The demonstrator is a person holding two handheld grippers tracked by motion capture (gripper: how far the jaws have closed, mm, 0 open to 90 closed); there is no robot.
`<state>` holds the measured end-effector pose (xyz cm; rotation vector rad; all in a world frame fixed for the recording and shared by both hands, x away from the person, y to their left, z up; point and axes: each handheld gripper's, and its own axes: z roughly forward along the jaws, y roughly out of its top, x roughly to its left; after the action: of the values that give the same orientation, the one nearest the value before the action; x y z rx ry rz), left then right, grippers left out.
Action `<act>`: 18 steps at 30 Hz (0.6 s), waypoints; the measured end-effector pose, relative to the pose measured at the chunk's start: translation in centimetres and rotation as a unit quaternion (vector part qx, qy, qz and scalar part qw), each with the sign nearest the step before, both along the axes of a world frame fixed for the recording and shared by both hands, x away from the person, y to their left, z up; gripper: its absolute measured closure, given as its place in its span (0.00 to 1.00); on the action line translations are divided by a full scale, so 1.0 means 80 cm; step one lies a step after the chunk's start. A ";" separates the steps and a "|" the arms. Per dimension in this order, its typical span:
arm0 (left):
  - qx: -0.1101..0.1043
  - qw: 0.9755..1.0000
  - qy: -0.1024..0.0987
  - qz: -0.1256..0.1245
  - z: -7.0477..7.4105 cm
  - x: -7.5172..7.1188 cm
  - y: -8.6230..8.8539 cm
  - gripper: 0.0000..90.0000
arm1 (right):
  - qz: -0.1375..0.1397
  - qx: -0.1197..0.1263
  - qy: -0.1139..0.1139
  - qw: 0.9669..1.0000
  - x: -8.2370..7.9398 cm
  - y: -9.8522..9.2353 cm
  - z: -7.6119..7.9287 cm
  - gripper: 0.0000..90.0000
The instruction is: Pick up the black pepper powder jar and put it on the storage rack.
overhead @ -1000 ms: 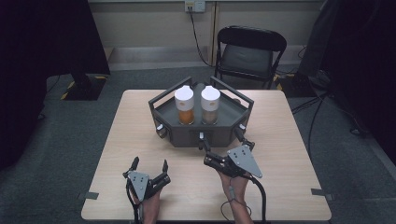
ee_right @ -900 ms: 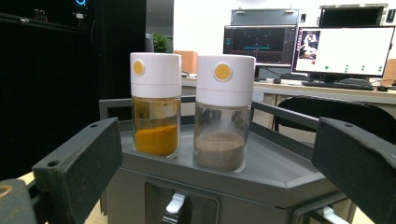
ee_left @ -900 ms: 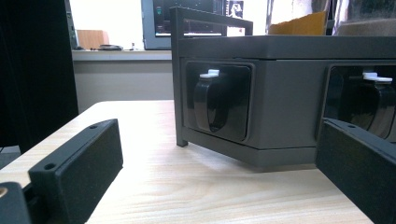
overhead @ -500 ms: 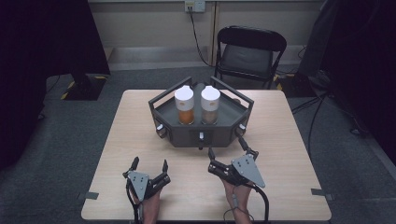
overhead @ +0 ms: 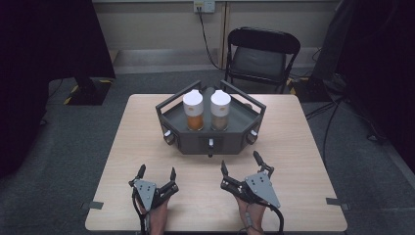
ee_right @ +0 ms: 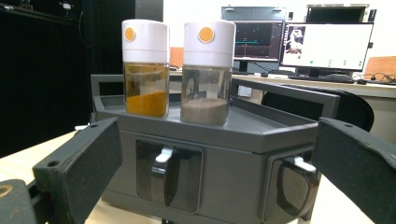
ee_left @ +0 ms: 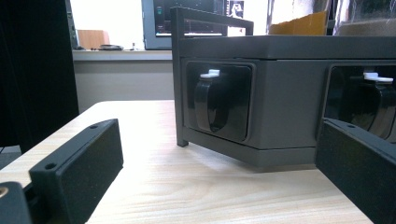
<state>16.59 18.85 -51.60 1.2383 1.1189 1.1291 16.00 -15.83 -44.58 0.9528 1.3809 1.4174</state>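
Note:
A dark grey six-sided rack [overhead: 210,139] stands at the middle of the wooden table [overhead: 293,132]. On its top tray are two white-capped jars, one with orange powder [overhead: 194,110] and one with brown powder [overhead: 219,110]. Latched drawers with white tabs [ee_right: 163,156] line its front faces. My left gripper [overhead: 156,171] rests open near the table's front edge, left of the rack's front. My right gripper [overhead: 240,161] is open just in front of the rack, empty. In the right gripper view the orange jar [ee_right: 145,70] and brown jar [ee_right: 208,70] stand upright above the rack [ee_right: 233,135]. A rack corner [ee_left: 280,107] faces my left gripper [ee_left: 219,172].
A black folding chair [overhead: 262,54] stands behind the table's far edge. A cable [overhead: 203,34] hangs from a wall outlet. Dark curtains [overhead: 49,44] flank both sides. Bare tabletop lies left and right of the rack.
My right gripper has drawn back a little from the rack toward the table's front edge. The left gripper, rack and jars have not moved.

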 end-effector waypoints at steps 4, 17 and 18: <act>0.000 1.000 0.000 0.000 0.000 0.000 0.000 0.01 | -0.004 0.007 0.008 1.000 -0.004 -0.002 -0.010 0.01; 0.000 1.000 0.000 0.000 0.000 0.000 0.000 0.01 | -0.014 0.017 0.024 0.999 -0.015 -0.005 -0.042 0.02; 0.000 1.000 0.000 0.000 0.000 0.000 0.000 0.01 | -0.015 0.016 0.026 0.999 -0.015 -0.005 -0.045 0.02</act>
<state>16.59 18.84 -51.60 1.2381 1.1190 1.1296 14.80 -16.21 -48.17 1.0334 1.3790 1.4057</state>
